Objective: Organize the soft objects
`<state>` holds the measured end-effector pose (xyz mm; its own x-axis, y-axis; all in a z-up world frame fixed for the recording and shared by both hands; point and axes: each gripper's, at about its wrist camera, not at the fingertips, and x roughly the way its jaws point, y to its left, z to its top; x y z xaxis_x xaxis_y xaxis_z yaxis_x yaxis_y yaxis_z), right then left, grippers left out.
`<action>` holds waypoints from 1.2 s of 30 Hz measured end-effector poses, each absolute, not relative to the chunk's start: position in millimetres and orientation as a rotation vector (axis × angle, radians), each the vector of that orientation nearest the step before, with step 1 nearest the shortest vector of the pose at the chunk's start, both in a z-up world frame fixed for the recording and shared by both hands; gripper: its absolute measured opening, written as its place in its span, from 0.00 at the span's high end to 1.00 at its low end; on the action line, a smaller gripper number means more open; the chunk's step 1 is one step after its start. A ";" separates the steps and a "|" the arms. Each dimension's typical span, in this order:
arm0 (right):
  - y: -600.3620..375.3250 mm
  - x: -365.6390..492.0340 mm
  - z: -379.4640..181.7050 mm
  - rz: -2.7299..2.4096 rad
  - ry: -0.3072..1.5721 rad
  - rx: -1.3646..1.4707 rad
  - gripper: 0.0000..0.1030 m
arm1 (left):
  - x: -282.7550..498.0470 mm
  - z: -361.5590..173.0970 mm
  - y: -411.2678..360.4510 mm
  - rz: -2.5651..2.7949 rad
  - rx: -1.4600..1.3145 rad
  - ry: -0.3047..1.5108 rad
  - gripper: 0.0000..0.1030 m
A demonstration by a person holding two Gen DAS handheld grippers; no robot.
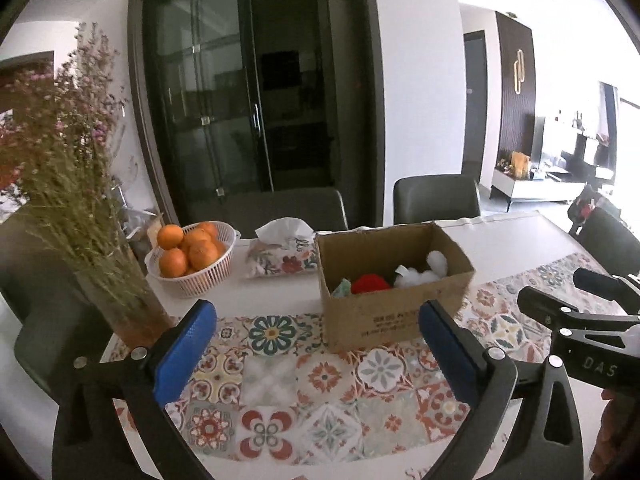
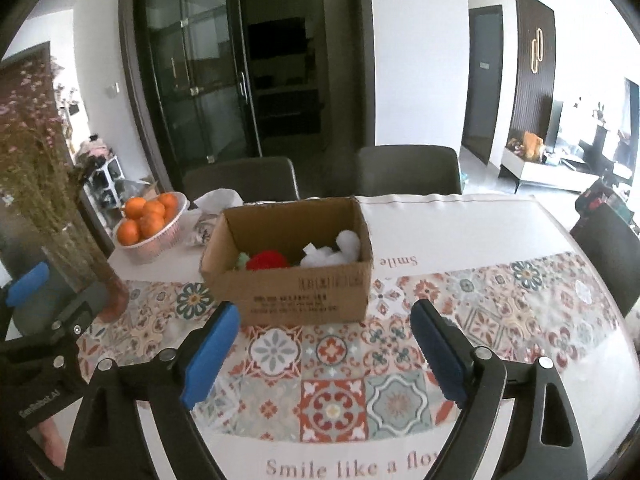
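Both grippers stood over the patterned tablecloth (image 2: 332, 404) on the table, jaws wide apart and nothing between the blue pads. Left gripper (image 1: 316, 344): fingers spread, empty; the cardboard box (image 1: 384, 312) sat just beyond its right finger (image 1: 452, 352), resting on the cloth, no contact seen. Right gripper (image 2: 324, 352): fingers likewise spread, empty; the same box lay ahead of the gap between them, nearer the left finger (image 2: 208, 356). Inside the box: a red soft object (image 2: 267, 260) toward the middle, a greenish soft object (image 2: 242, 261) touching it on the left, and white fluffy pieces (image 2: 336, 250) toward the right wall. Beyond the left gripper's left finger stood a glass vase of dried flowers (image 1: 76, 184); farther off, a white basket of oranges (image 1: 192, 256) and, beside it, a floral tissue pack (image 1: 280, 256), which lay close behind the box's left end. Dark chairs (image 2: 408, 170) stood behind the table. The right gripper's body showed at the right edge of the left wrist view.
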<state>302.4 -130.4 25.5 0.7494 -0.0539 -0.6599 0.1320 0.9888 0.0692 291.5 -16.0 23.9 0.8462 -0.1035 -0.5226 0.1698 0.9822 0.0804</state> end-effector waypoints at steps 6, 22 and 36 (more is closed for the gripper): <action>-125.9 249.1 32.5 -0.095 0.663 0.106 0.10 | 240.0 27.9 -14.0 -0.125 0.126 0.511 0.00; -134.4 117.3 51.3 -0.083 0.557 0.037 0.06 | 114.1 26.7 -32.4 -0.101 0.107 0.455 0.00; -145.6 47.0 49.3 -0.115 0.521 0.067 0.06 | 59.2 29.0 -45.0 -0.140 0.118 0.436 0.00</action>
<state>47.0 -145.6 49.3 0.8609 -0.0927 -0.5002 0.1269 0.9913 0.0348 59.2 -45.0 29.0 0.8971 -0.1092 -0.4282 0.1597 0.9836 0.0837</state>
